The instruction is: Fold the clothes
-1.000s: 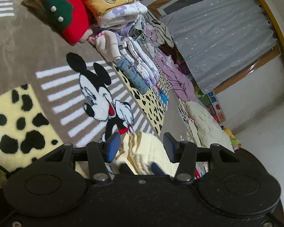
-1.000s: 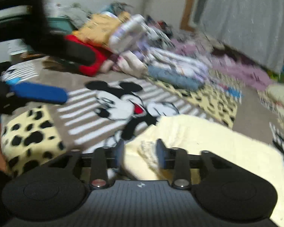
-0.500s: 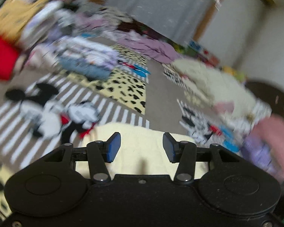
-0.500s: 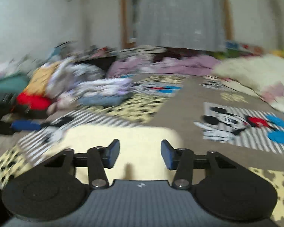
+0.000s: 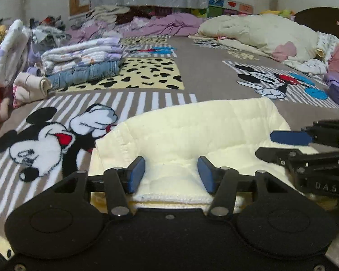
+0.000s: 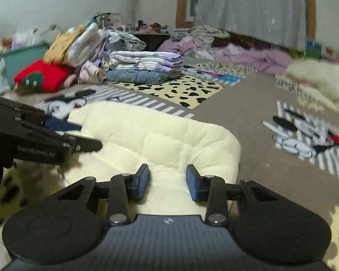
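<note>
Currently the left gripper (image 5: 171,173) stands over the folded cream garment (image 5: 192,133), jaws opening, pads clear of the cloth. Alongside, the right gripper (image 6: 167,181) is closing, cloth between its pads, untouched. That garment lies on the cartoon-print rug (image 5: 147,94).

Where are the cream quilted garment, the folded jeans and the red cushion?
cream quilted garment (image 5: 192,131), left wrist view, middle of its top layer.
folded jeans (image 6: 140,76), right wrist view, front of the denim fold.
red cushion (image 6: 49,72), right wrist view, its red face.
</note>
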